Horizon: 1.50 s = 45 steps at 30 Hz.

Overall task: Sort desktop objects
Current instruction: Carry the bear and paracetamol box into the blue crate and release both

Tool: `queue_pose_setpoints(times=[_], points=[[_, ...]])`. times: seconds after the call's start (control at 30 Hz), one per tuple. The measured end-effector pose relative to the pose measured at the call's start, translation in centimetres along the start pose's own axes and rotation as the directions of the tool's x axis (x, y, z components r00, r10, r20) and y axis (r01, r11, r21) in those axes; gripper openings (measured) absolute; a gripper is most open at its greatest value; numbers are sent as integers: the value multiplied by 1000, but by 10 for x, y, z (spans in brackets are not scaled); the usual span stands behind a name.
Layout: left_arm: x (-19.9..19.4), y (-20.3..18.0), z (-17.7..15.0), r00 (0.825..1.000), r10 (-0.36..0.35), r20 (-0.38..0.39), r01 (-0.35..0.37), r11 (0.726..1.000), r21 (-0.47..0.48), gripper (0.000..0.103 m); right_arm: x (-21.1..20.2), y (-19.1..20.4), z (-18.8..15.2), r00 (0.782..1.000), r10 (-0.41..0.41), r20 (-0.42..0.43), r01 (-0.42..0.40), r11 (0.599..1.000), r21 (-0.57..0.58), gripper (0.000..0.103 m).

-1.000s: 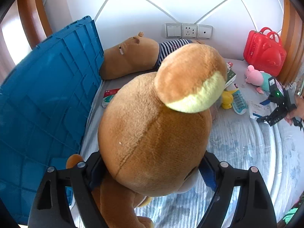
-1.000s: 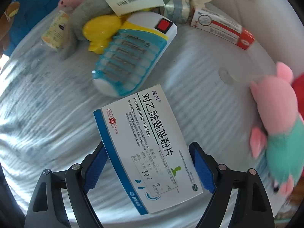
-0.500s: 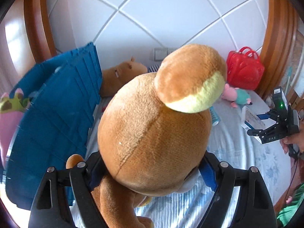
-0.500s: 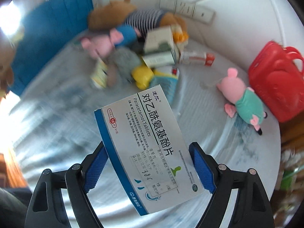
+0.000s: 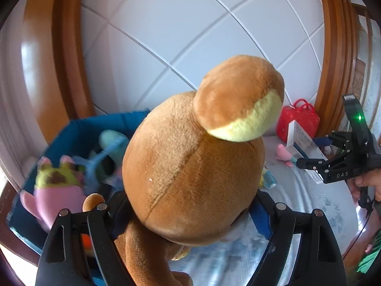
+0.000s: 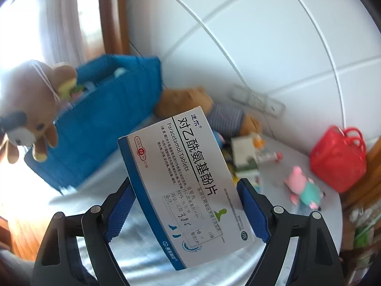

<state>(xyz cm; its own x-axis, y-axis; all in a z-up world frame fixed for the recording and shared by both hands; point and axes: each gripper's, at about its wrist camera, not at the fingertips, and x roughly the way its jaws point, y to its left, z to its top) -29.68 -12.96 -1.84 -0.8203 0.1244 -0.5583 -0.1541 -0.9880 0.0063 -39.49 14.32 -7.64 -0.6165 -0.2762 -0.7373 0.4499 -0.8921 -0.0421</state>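
My left gripper (image 5: 188,214) is shut on a brown plush bear (image 5: 190,166) and holds it high in the air beside the blue crate (image 5: 78,128). The bear also shows in the right wrist view (image 6: 31,109), hanging at the far left in front of the crate (image 6: 107,119). My right gripper (image 6: 185,212) is shut on a white and blue Paracetamol tablet box (image 6: 188,181), lifted above the table. That box (image 5: 302,140) and gripper (image 5: 307,150) show at the right of the left wrist view.
The blue crate holds several plush toys, among them a pink and green one (image 5: 57,186). On the grey table (image 6: 273,190) lie a striped plush bear (image 6: 209,112), medicine boxes (image 6: 245,155), a pink pig toy (image 6: 304,188) and a red case (image 6: 338,157).
Both grippers have risen with their loads. The left one has swung toward the crate, whose inside with toys is now in sight. The right one has lifted the box well above the table.
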Motion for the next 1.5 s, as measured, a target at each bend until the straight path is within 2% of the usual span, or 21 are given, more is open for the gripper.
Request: queue_pose_setpoints(times=[0.13, 0.33, 0.47, 0.6, 0.77, 1.03, 1.2, 1.37, 1.5], points=[[-18, 58, 10, 1000, 10, 29, -9, 1000, -19, 83, 4, 73, 58, 999, -5, 54, 9, 998, -66, 85], [-22, 136, 11, 999, 27, 47, -26, 999, -26, 83, 30, 170, 133, 995, 35, 93, -23, 991, -131, 85], [-17, 174, 10, 999, 25, 33, -25, 999, -25, 83, 56, 225, 174, 994, 48, 101, -30, 986, -166, 85], [-13, 199, 10, 999, 35, 31, -34, 999, -26, 83, 89, 263, 210, 995, 49, 93, -33, 986, -163, 85], [-10, 223, 6, 998, 49, 35, -48, 999, -24, 83, 118, 287, 253, 996, 46, 80, -35, 990, -134, 84], [-8, 258, 5, 995, 96, 41, -94, 994, -50, 83, 154, 307, 300, 997, 38, 64, -31, 994, -105, 84], [-7, 274, 5, 989, 135, 53, -132, 990, -52, 83, 168, 313, 312, 998, 34, 57, -28, 995, -97, 84], [-6, 282, 3, 988, 142, 57, -138, 988, -69, 84, 170, 319, 314, 998, 25, 56, -19, 995, -96, 84], [-3, 301, 8, 985, 154, 78, -143, 981, -128, 103, 173, 326, 321, 998, 15, 56, -8, 994, -108, 85]])
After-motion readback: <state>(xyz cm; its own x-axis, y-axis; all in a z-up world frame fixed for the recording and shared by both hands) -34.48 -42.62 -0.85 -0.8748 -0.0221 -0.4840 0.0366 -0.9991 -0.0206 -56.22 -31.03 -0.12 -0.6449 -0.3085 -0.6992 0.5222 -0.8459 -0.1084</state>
